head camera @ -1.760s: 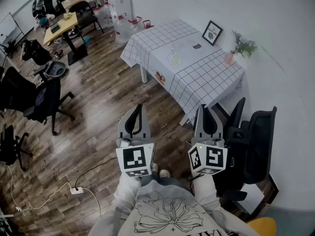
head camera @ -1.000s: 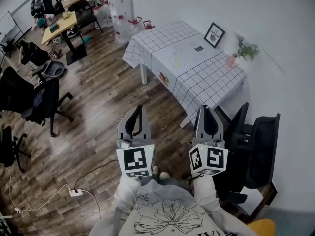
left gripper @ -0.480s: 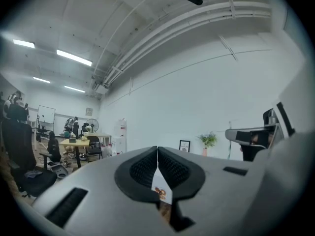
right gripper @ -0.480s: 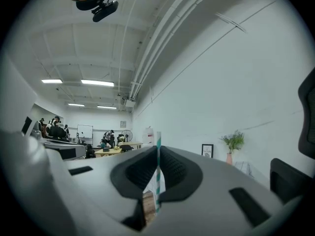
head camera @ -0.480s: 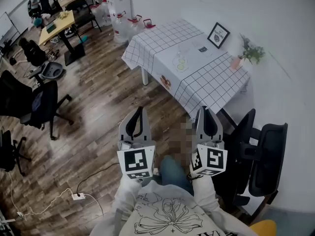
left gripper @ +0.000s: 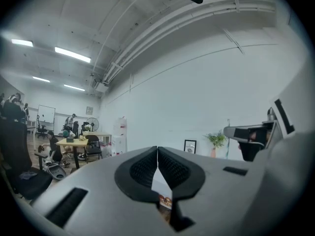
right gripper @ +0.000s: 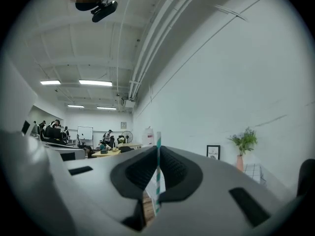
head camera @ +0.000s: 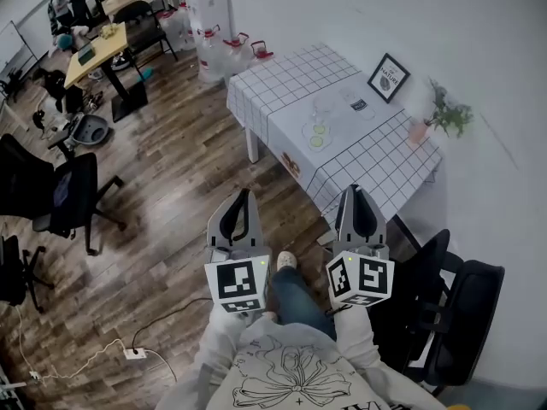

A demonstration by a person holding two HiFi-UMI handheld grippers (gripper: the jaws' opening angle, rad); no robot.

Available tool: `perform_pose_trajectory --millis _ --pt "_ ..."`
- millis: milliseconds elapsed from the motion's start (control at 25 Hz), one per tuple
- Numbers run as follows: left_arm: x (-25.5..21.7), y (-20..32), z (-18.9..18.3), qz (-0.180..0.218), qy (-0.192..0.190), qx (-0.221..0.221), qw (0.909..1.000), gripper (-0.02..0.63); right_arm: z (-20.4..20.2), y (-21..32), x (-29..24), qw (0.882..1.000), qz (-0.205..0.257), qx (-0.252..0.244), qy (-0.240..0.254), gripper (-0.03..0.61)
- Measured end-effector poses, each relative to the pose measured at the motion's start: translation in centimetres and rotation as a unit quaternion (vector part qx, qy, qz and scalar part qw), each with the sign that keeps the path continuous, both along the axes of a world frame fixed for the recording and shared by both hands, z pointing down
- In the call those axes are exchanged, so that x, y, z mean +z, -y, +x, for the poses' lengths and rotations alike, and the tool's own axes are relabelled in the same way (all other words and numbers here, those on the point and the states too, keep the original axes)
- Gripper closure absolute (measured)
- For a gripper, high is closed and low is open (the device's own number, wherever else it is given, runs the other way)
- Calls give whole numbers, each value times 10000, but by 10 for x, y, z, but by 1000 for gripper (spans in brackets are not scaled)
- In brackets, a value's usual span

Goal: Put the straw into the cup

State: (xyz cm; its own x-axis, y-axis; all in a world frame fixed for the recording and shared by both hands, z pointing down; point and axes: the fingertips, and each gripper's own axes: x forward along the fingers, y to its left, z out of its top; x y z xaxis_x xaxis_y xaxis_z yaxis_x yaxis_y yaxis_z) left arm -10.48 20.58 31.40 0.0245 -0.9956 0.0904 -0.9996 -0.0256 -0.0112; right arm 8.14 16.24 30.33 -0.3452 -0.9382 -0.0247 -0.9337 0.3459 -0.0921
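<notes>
While the checked-cloth counter (head camera: 376, 156) lies well apart across the wooden floor (head camera: 171, 186), I have the right hand-held gripper (right gripper: 157, 154) clamped on a green-and-white striped straw (right gripper: 157, 176), which stands upright between its pads. The left hand-held gripper (left gripper: 157, 154) has its jaws pressed together with nothing between them.

By my reading, the task is at its opening stretch. The straw is in hand, but the walk to the counter, the lining-up over the cup and the drop are all left to do. What looks like a clear cup (head camera: 325, 102) sits near the middle of the counter, just beside two small plates (head camera: 316, 135), though it is too small for me to be sure.

Only the right gripper view shows the straw; from the head view it is hidden behind the gripper body and its marker cube (head camera: 359, 278). The head view, in turn, is the only one that shows the counter top and what stands on it. The gripper views look level across the room at a white wall, a framed picture (right gripper: 213, 151) and a potted plant (right gripper: 242, 144).
</notes>
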Motion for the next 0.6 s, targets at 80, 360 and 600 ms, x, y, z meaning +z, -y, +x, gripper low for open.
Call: perform_pose_trajectory --millis 80,360,600 --pt "-3 30 3 22 16 13 10000 609 2 29 -6 10000 53 -15 11 565" --pt "-9 137 24 27 51 142 9999 608 8 123 -12 9998 111 -137 84 565" --pt "-8 209 39 11 69 230 9997 609 14 193 -5 9997 50 -148 205 565"
